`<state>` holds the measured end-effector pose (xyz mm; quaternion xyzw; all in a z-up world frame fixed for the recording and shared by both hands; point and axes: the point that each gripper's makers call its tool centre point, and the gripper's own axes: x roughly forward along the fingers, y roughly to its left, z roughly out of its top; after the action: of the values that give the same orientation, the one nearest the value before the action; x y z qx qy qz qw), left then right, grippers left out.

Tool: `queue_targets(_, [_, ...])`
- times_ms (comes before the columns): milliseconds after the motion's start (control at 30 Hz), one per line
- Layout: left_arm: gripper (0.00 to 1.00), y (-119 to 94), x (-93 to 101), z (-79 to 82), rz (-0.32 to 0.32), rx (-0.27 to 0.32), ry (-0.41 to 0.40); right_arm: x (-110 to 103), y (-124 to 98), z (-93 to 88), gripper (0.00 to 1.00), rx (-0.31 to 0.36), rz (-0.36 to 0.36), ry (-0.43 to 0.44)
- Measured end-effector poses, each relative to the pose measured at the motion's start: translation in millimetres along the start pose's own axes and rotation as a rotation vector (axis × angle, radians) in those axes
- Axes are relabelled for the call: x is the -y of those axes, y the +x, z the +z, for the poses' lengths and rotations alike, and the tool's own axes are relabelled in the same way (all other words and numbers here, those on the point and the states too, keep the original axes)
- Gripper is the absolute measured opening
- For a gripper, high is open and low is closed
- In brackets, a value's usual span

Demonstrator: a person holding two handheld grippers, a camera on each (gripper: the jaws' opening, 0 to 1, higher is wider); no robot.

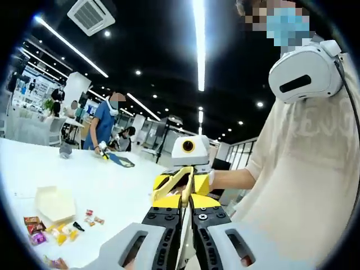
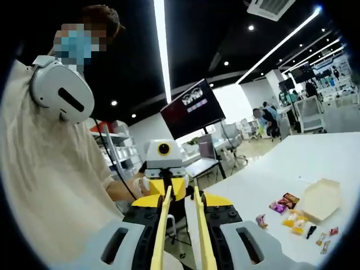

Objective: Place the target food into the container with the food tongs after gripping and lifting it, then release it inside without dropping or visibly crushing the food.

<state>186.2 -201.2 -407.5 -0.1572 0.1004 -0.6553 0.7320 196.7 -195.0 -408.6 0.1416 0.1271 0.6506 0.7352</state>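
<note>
Down on the white counter [image 1: 112, 185] lie the wrapped snacks [image 1: 59, 230], a loose scatter just beside the pale hexagonal container [image 1: 55, 203], whose open lid shows nothing inside. Up off the counter, both grippers face each other, well apart from the food. Yellow tongs [image 2: 179, 225] run up between the right gripper [image 2: 180, 239] fingers, which pinch them narrow, likely readying for the pickup. Left gripper [image 1: 185, 236] fingers stand narrow with nothing between them.
</note>
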Motion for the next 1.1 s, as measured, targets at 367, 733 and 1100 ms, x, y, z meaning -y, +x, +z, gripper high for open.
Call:
queue_targets(367, [0.0,-10.9,-2.3,6.3,-0.003,0.034,-0.017,0.9,-8.2,-1.4,0.26,-0.007,-0.001,0.017])
queue_targets(733, [0.15,-15.0,-14.7,1.3,0.088,0.014,0.04,8.5,-12.6,-7.3,0.27,-0.017,-0.039,0.033])
queue_targets(1100, [0.3,-14.3,-32.9,-16.4,0.204,-0.064,0.101,15.5,-19.8,-15.6,0.27,-0.034,-0.073,0.044])
